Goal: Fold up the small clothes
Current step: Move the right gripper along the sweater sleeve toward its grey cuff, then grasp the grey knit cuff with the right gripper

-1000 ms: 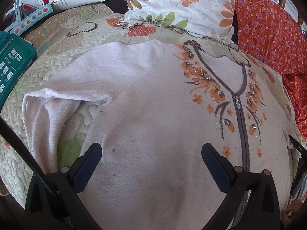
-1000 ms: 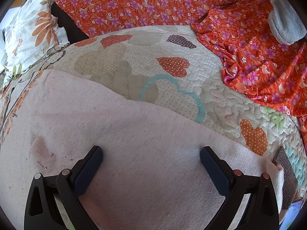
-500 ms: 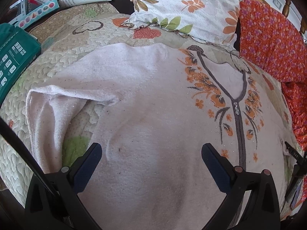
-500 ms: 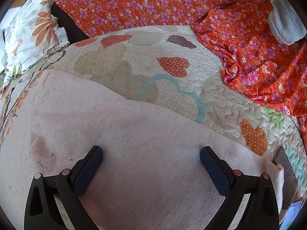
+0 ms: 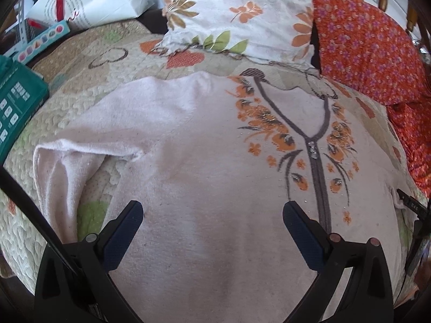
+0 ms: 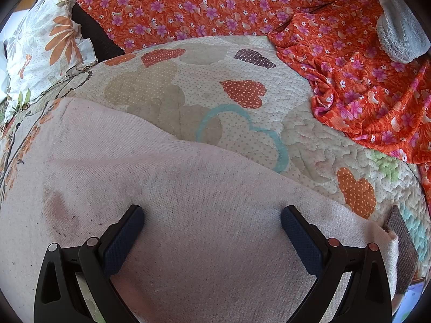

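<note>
While a pale pink sweater (image 5: 204, 145) lies face up and spread flat on a quilted bed (image 6: 204, 75), both tools hover low over it. The left tool (image 5: 212, 215) and right tool (image 6: 212, 216) gape wide, holding nothing. One sleeve (image 5: 56, 167) is bent back on itself — better to straighten it first, then pinch a side edge cleanly and fold inward.

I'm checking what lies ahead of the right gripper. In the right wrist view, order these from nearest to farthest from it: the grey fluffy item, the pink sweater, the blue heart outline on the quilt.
1. Pink sweater: directly under the open right gripper.
2. Blue heart outline: ahead on the quilt, just past the sweater's edge.
3. Grey fluffy item: far upper right, on the orange floral fabric.
</note>
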`<state>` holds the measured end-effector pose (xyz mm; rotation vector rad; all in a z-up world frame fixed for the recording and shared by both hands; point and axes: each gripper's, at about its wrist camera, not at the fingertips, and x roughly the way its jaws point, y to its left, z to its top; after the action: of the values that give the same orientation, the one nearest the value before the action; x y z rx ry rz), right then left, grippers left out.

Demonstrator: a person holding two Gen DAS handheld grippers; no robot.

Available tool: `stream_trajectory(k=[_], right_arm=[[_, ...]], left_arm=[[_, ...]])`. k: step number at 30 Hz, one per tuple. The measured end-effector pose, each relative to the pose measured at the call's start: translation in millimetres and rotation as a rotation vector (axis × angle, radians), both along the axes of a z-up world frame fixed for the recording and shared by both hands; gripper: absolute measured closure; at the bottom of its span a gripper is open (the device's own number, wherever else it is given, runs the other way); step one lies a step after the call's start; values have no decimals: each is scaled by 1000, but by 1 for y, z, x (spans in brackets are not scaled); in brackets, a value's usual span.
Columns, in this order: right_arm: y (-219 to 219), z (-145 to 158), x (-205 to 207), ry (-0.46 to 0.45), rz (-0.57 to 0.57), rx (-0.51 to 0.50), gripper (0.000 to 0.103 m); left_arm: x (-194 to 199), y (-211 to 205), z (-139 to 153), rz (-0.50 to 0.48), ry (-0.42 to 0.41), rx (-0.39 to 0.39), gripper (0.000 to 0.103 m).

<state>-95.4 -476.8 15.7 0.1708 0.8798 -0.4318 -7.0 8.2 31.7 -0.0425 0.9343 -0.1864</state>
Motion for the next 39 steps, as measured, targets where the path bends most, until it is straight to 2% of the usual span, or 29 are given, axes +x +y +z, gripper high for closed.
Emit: stream_trajectory(k=[9,11,14,19,20,21,23,24,25,28,29,31,33,36,38,39], right_arm=[[3,0,2,17,-7,-18,0],[-2,0,1,9,-8,18,0],[-5,3,1,60,-11,72,0],[0,3,-1,63,-1,45,2],[2,9,-2,71,10,22,6],[3,19,-8,53,25,-5,16],[-2,45,-26,6,49,5,16],[-9,58,-38,-8,50,32,13],[-19,68,-49,-7,40,54,7],[-67,87,-85,47,-57,65,7],[-81,85,-91,81,-93,70,8],[-110,73,-105,147,-167,124,20],[-130,57,-118,172,-227,177,23],[-140,34,-123,199,-266,187,23],[-138,27,-122,218,-274,139,25],[-135,27,-120,224,-271,124,31]], left_arm=[[5,10,-3,-8,26,-16,0],[5,11,-3,3,26,-24,0],[5,9,-3,6,18,-17,0],[5,4,-5,-2,20,1,0],[5,3,-4,-6,17,1,0],[4,2,-3,-10,12,1,0],[3,1,-1,-16,4,5,0],[2,1,-1,-20,2,5,0],[3,1,-1,-23,5,3,0],[5,2,-4,-25,30,-21,0],[5,1,-4,-25,36,-29,0],[5,0,-5,-25,38,-28,0],[3,-3,-5,-26,28,-10,0],[2,-4,-7,-23,20,16,0],[3,-3,-9,-17,25,20,0],[3,-1,-9,-12,28,17,0]])
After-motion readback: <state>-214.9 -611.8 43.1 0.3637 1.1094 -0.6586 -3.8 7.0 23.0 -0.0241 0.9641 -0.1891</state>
